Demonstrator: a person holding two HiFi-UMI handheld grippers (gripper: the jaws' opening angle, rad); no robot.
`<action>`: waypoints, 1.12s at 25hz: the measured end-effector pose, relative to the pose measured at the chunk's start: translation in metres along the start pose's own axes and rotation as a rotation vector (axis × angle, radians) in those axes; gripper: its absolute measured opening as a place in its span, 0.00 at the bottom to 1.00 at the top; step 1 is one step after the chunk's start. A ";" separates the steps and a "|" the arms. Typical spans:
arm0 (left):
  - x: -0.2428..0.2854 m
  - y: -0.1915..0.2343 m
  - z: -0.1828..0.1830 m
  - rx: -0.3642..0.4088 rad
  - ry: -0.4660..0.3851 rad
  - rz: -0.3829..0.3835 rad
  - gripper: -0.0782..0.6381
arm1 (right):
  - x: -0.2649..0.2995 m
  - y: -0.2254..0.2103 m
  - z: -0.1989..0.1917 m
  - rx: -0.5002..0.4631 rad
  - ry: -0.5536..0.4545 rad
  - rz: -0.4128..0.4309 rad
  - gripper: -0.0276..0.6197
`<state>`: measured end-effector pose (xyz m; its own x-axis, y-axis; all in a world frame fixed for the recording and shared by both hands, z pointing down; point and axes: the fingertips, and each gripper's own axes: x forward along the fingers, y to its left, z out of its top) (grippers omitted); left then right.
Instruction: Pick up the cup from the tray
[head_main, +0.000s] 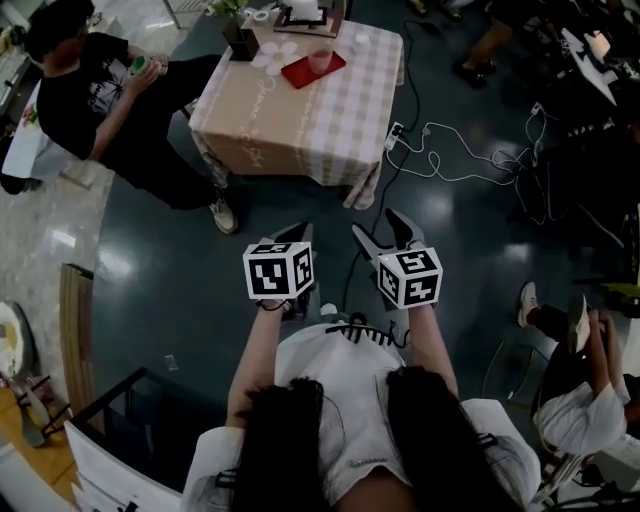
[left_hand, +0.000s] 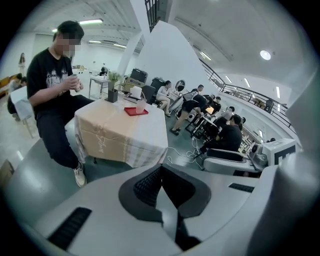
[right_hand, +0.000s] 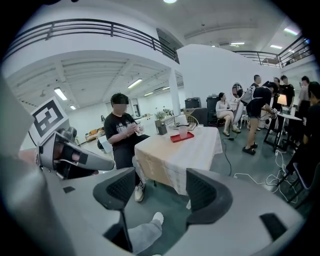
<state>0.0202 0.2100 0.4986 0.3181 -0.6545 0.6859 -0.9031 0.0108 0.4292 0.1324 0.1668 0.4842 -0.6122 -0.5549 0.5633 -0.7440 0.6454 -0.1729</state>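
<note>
Holding both grippers low at 6 o'clock, well apart from the table (head_main: 290, 120). Left gripper (left_hand: 160, 187) is clenched on nothing; right gripper (right_hand: 162, 192) is released and empty. Best plan: walk toward 12 o'clock and meet the cup side-on with the right jaws spread. Cables (head_main: 450, 160) lie at 2 o'clock and a seated person (head_main: 100, 90) at 10 o'clock crowds the table. Cup (head_main: 320, 60) stands upright on the red tray (head_main: 300, 72), at the table's far end.
</note>
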 end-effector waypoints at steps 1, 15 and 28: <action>0.007 0.005 0.009 -0.005 0.000 -0.003 0.12 | 0.009 -0.004 0.004 0.000 0.008 0.001 0.51; 0.078 0.078 0.153 0.023 0.028 -0.038 0.12 | 0.133 -0.043 0.095 0.032 0.061 -0.058 0.55; 0.098 0.118 0.225 0.040 0.008 -0.047 0.12 | 0.194 -0.048 0.160 0.007 0.009 -0.082 0.62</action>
<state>-0.1201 -0.0230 0.4847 0.3629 -0.6472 0.6705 -0.8978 -0.0501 0.4375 0.0062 -0.0556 0.4730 -0.5470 -0.6010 0.5827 -0.7932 0.5947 -0.1312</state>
